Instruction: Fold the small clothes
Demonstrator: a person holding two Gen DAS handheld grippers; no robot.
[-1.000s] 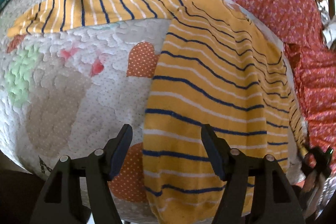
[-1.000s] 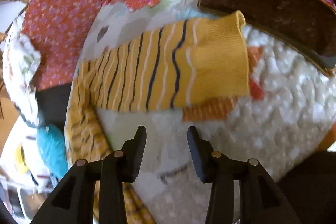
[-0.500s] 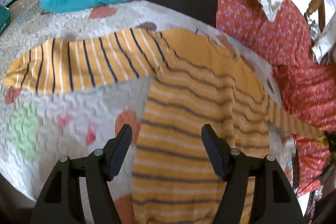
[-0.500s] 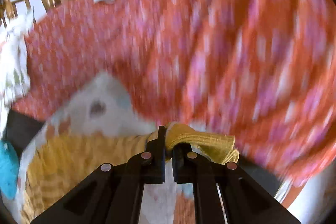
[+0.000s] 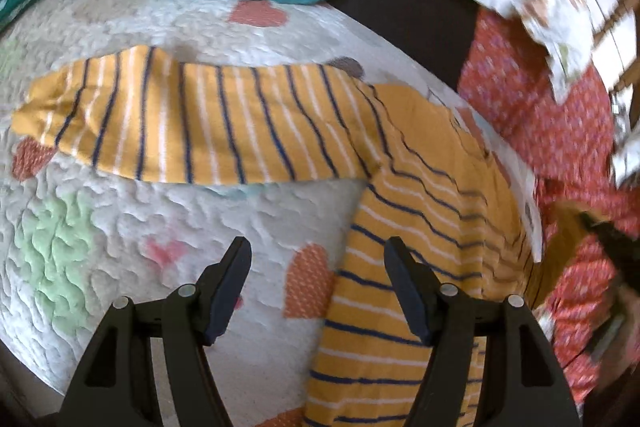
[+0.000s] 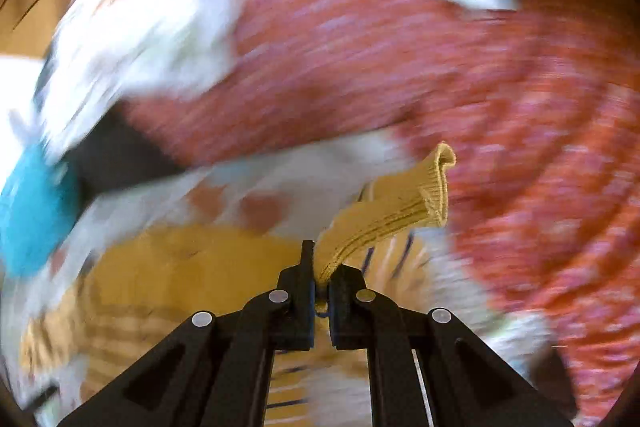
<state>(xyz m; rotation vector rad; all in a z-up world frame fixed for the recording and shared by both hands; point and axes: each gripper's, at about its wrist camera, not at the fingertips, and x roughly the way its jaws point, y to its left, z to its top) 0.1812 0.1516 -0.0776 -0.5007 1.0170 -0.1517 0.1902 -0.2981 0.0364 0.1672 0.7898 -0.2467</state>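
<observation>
The right tongs (image 6: 320, 283) pinch the ribbed cuff (image 6: 394, 211) of the striped yellow shirt (image 5: 404, 227); the left tongs (image 5: 316, 287) hang open above its edge.

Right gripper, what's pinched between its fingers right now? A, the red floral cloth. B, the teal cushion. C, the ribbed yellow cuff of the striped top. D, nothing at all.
C: the right gripper is shut on the ribbed yellow cuff, which sticks up from between its fingers.
</observation>
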